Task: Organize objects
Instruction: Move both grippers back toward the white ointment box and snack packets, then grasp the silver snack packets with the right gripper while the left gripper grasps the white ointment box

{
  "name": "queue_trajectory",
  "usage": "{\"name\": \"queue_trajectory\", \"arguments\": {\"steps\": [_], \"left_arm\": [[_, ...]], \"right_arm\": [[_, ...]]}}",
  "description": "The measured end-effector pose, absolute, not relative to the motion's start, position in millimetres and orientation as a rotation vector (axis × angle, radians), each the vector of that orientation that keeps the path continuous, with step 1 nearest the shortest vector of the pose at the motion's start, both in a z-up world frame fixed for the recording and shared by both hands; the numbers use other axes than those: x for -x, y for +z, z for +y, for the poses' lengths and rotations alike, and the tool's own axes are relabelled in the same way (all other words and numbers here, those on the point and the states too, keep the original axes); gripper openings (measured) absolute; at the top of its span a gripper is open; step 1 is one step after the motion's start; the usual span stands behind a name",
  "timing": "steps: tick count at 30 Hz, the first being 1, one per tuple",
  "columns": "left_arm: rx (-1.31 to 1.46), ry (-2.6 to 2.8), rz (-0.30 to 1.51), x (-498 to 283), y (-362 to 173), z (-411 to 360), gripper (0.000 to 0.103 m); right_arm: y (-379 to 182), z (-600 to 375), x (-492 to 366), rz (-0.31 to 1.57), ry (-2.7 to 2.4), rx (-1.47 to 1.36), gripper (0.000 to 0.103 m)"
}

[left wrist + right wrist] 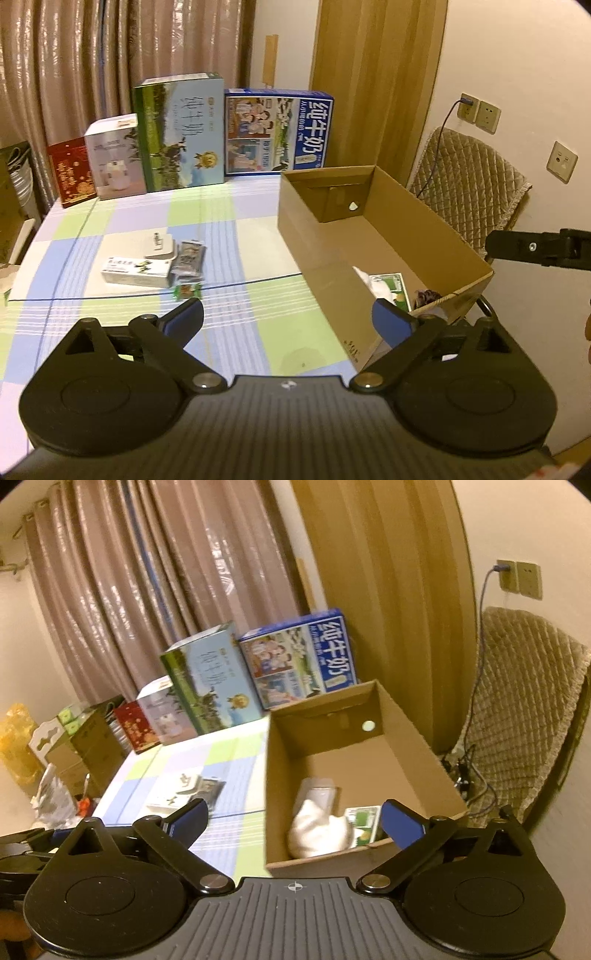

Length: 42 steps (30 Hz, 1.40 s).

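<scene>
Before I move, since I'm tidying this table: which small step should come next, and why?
Probably send the left gripper toward the small pile on the checked cloth. Both grippers' jaws stand open with nothing between them, the cardboard box already holds a few items, and the packets and small boxes remain outside it.

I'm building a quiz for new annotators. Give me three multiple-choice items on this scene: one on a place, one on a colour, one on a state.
1. Where is the white cloth?
A. Inside the cardboard box
B. On the tablecloth
C. On the chair

2. What colour is the rightmost milk carton?
A. Red
B. Blue
C. Yellow

3. How do the left gripper jaws stand?
A. Shut on a packet
B. Shut, empty
C. Wide open, empty

Key: 1 A, the cloth lies on the box floor at its near end. 2 B, its printed faces are blue. 3 C, only tablecloth and box show between the spread fingers.
</scene>
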<state>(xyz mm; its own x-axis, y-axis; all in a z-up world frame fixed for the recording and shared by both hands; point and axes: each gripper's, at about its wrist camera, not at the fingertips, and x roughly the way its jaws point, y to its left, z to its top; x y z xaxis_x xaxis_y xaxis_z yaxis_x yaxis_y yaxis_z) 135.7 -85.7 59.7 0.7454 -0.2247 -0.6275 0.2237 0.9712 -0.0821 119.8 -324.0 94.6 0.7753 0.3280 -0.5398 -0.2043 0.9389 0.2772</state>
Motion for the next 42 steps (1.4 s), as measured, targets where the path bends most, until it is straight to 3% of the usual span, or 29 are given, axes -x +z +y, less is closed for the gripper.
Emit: {"name": "queue_trajectory", "arguments": {"steps": [4, 24, 39, 42], "left_arm": [[-0.017, -0.221, 0.668, -122.3, 63.8, -72.1, 0.102], [-0.04, 0.001, 0.657, -82.7, 61.4, 64.4, 0.102], [-0.027, 0.067, 0.727, -156.7, 10.2, 115.8, 0.102], [-0.019, 0.068, 0.744, -179.7, -8.2, 121.6, 0.102]], "right_arm": [[96.4, -305.4, -113.8, 0.622, 0.32, -0.185, 0.101], [96.8, -200.8, -94.0, 0.594, 0.467, -0.104, 0.101], [27.1, -132.5, -173.5, 0.674, 0.526, -0.056, 0.101], [4.4, -120.2, -197.3, 0.695, 0.528, -0.044, 0.093]]}}
